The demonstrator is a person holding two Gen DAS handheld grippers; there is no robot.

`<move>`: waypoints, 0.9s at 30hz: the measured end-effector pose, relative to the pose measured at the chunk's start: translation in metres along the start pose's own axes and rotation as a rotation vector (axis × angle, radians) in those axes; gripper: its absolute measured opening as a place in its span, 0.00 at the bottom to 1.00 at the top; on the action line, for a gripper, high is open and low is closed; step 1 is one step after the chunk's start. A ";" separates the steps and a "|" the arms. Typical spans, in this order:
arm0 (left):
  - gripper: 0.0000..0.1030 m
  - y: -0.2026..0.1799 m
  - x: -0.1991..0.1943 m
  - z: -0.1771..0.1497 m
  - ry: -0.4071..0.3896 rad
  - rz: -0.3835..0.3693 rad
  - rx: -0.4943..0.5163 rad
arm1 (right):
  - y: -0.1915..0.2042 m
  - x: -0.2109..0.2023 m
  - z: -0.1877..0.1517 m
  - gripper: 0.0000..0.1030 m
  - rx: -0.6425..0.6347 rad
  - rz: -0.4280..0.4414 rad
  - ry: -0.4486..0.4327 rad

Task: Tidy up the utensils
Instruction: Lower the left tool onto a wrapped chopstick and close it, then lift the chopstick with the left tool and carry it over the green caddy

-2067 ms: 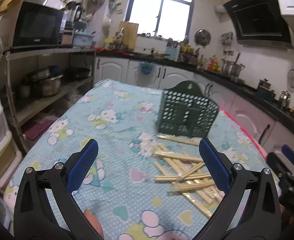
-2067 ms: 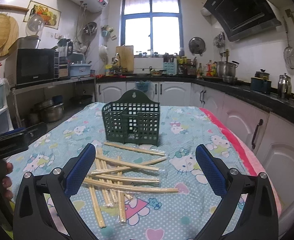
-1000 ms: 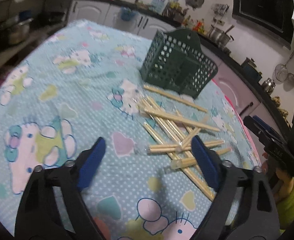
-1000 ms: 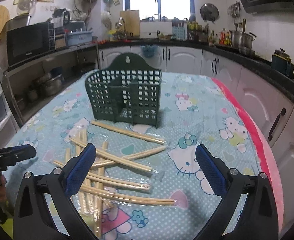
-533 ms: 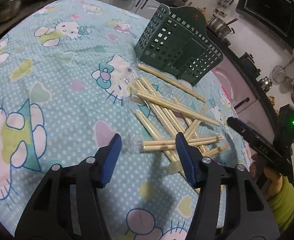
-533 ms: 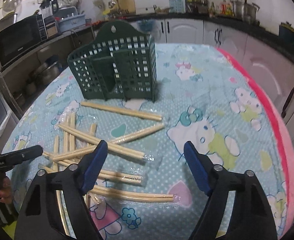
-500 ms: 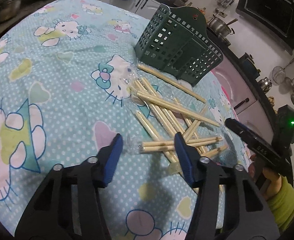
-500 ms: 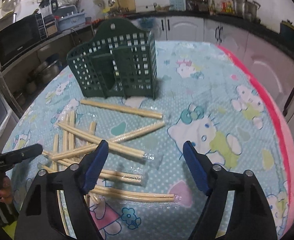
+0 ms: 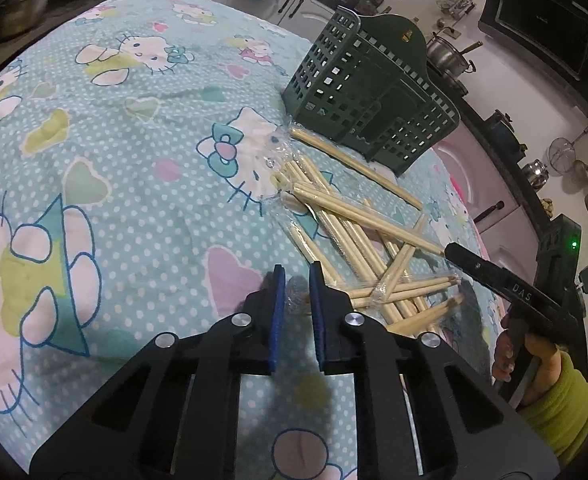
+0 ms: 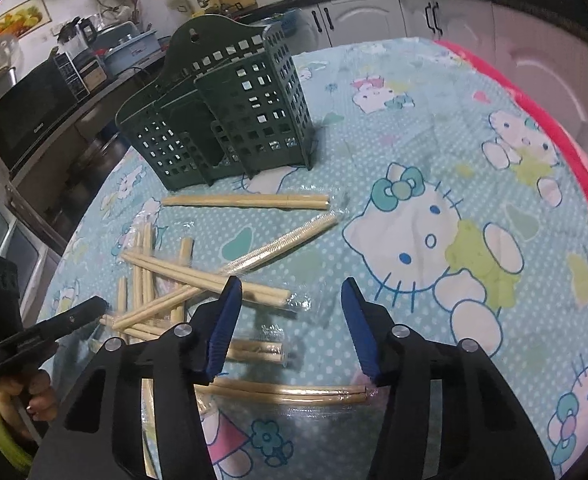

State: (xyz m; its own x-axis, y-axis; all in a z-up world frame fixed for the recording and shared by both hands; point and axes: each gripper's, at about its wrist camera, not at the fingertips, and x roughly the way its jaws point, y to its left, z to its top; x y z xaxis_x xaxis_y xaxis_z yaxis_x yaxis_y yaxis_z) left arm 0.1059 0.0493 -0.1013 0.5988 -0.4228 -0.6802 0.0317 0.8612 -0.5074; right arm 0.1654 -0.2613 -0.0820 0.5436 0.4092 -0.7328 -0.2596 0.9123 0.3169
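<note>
Two tools reach for wrapped chopsticks [image 9: 358,236] scattered on a table [image 9: 133,152].
Left tool [image 9: 294,280] nearly shut, pinching a wrapper end; right tool [image 10: 289,296] half-wide, closing on nothing. Next: lift toward the green holder [image 10: 229,112].

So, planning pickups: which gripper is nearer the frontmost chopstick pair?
Right: the right gripper is closing over the chopstick pair. The left gripper, closing on a wrapper end, sits at the pile's left.

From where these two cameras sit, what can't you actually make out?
- Left wrist view: whether the closing left gripper pinches the wrapper end; its own fingers cover it.
- Right wrist view: near chopstick packets run under the closing right gripper.
- Both views: the green holder compartments' insides, hidden behind lattice walls.
</note>
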 end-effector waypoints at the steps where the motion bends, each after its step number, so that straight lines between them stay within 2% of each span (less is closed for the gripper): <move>1: 0.06 0.000 0.000 0.000 -0.001 0.000 0.000 | -0.001 0.001 0.000 0.45 0.007 0.007 0.003; 8: 0.05 -0.001 -0.003 0.000 -0.007 0.003 0.014 | -0.005 0.001 -0.003 0.27 0.026 0.048 0.008; 18: 0.03 -0.004 -0.003 0.002 -0.011 0.008 0.026 | -0.012 0.001 0.001 0.26 0.085 0.100 0.009; 20: 0.03 -0.004 -0.004 0.002 -0.014 0.006 0.025 | -0.012 0.000 0.002 0.20 0.083 0.111 -0.001; 22: 0.03 -0.005 -0.006 0.003 -0.021 0.003 0.030 | -0.010 -0.003 0.004 0.05 0.067 0.117 -0.014; 27: 0.02 -0.007 -0.010 0.007 -0.035 -0.001 0.043 | -0.001 -0.012 0.008 0.02 -0.006 0.100 -0.056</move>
State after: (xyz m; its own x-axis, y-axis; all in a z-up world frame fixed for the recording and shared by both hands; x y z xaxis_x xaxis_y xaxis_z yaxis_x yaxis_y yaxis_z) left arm 0.1051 0.0496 -0.0875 0.6261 -0.4143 -0.6605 0.0659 0.8722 -0.4846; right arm 0.1651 -0.2668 -0.0689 0.5583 0.4986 -0.6631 -0.3190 0.8668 0.3832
